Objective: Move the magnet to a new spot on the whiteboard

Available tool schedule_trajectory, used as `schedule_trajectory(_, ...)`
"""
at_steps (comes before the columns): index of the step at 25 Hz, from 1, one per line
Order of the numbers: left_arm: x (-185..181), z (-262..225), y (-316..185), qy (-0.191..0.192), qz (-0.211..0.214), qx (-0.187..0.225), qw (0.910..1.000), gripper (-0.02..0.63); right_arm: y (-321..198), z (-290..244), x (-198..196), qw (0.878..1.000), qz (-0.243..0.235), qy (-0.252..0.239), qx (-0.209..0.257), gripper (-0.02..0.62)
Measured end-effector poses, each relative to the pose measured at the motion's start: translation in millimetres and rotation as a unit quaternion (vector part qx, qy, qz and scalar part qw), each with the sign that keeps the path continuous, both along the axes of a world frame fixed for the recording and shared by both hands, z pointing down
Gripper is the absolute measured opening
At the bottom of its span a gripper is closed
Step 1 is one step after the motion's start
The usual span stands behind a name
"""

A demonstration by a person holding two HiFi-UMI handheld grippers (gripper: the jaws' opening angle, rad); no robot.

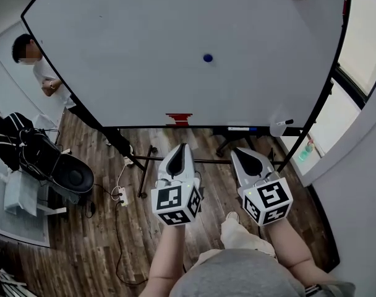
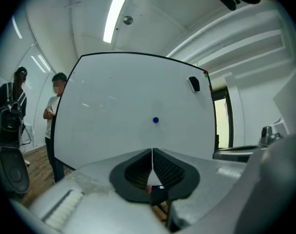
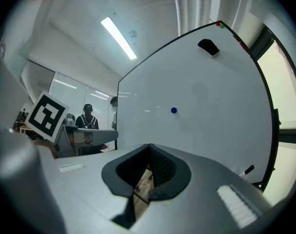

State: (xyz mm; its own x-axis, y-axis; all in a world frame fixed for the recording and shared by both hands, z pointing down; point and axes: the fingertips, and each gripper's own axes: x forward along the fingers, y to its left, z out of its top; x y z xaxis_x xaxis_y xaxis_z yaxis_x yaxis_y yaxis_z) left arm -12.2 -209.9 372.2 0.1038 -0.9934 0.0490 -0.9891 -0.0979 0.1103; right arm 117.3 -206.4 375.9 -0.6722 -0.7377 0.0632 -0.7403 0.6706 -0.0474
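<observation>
A small blue round magnet [image 1: 208, 58] sticks to the large whiteboard [image 1: 126, 54], right of its middle. The same magnet [image 2: 155, 120] shows straight ahead in the left gripper view, and the magnet [image 3: 174, 110] shows up and right of the jaws in the right gripper view. Both grippers are held low in front of the board, well short of it. My left gripper [image 1: 180, 147] has its jaws together with nothing between them, as its tips [image 2: 152, 150] also show. My right gripper [image 1: 240, 151] looks shut and empty too.
A black eraser [image 2: 194, 84] clings near the board's top right corner. A red object [image 1: 179, 119] and a marker [image 1: 284, 122] lie on the board's tray. A person [image 1: 42, 73] stands at the board's left edge, near a black chair [image 1: 67, 173]. A window [image 1: 361, 36] is at the right.
</observation>
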Motion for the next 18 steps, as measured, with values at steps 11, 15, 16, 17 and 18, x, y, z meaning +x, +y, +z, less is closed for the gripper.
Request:
schedule_trajectory(11,5,24,97,0.008,0.002,-0.012,0.9999,0.005,81,16,5,1.000,-0.010,0.015,-0.006,-0.002)
schedule_trajectory(15,5,40,122,0.015,0.003,-0.023,0.9996,0.005,104,29,5,1.000,-0.018,0.023,-0.012,-0.002)
schedule_trajectory(16,6,43,127,0.016,0.005,-0.025,0.9995,0.005,109,32,4,0.999,-0.020,0.024,-0.012,-0.002)
schedule_trajectory(17,6,47,132,0.018,0.006,-0.028,0.9994,0.005,113,35,4,0.999,-0.021,0.024,-0.013,-0.002)
schedule_trajectory(18,7,50,137,0.019,0.008,-0.030,0.9993,0.005,118,38,3,0.999,-0.023,0.024,-0.014,-0.002)
